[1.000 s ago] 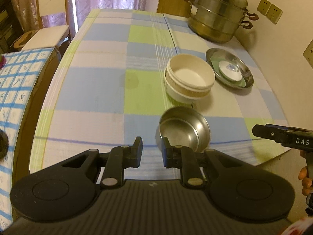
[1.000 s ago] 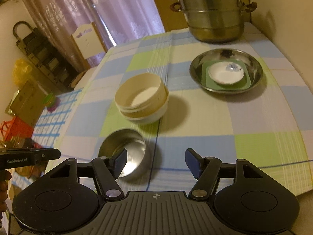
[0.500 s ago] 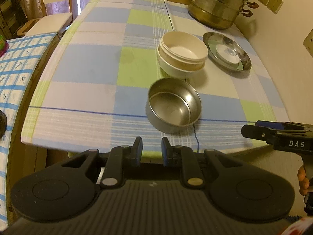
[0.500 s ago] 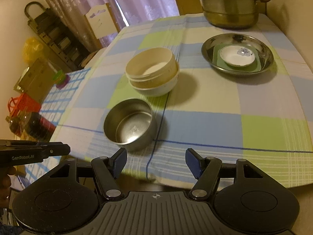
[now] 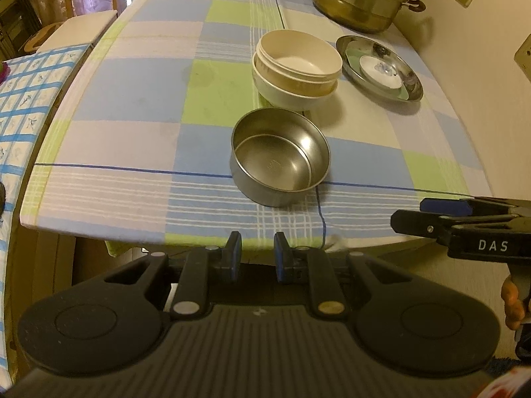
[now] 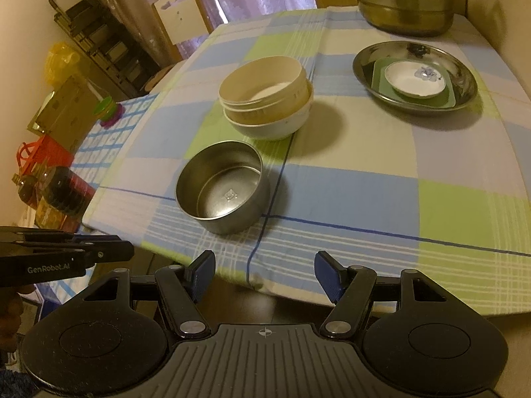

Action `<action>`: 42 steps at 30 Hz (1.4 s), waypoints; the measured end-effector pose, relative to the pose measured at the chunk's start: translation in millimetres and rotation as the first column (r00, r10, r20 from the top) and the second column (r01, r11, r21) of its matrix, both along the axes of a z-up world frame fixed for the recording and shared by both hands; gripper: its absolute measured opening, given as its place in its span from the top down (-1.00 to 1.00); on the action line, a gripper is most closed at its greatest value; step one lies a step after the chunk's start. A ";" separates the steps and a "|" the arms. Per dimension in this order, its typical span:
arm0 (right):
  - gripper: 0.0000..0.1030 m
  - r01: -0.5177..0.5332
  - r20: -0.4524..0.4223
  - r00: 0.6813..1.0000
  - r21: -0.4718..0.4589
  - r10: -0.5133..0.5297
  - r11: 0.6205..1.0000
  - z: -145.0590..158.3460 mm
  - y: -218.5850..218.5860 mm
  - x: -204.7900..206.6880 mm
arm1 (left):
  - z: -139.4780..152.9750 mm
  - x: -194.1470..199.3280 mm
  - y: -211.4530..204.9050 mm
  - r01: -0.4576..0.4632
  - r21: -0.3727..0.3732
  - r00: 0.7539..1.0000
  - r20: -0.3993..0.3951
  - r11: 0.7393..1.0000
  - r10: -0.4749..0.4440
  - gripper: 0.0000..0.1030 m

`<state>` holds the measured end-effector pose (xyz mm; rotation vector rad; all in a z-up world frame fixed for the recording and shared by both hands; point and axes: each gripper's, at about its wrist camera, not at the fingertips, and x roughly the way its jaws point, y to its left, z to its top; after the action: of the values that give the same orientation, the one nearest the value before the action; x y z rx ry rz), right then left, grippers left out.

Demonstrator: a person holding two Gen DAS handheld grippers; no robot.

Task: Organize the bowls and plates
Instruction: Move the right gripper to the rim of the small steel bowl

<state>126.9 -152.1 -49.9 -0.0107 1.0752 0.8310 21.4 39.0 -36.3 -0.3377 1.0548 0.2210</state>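
A steel bowl stands upright on the checked tablecloth near the front edge. Just behind it sit two nested cream bowls. To the right, a steel plate holds a green square plate with a small white dish on top. My left gripper hangs off the table's front edge, its jaws a narrow gap apart and empty. My right gripper is beside it, wide open and empty.
A large steel steamer pot stands at the back right against the wall. A lower table with a blue-checked cloth adjoins on the left, a white chair behind it. Bottles and bags crowd the floor at left.
Both grippers have drawn back from the table. The left one was close over the steel bowl and now sits beyond the front edge. The bowl stays put.
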 end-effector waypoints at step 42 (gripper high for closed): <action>-0.28 0.009 -0.012 1.000 -0.065 -0.009 0.998 -24.0 63.7 29.1 | -13.9 54.2 26.1 0.085 0.016 0.996 0.037 0.996 -0.085 0.65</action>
<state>156.0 -88.4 -73.8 -0.0555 1.1130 0.7886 75.6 65.1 -50.2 -0.2827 1.0280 0.1451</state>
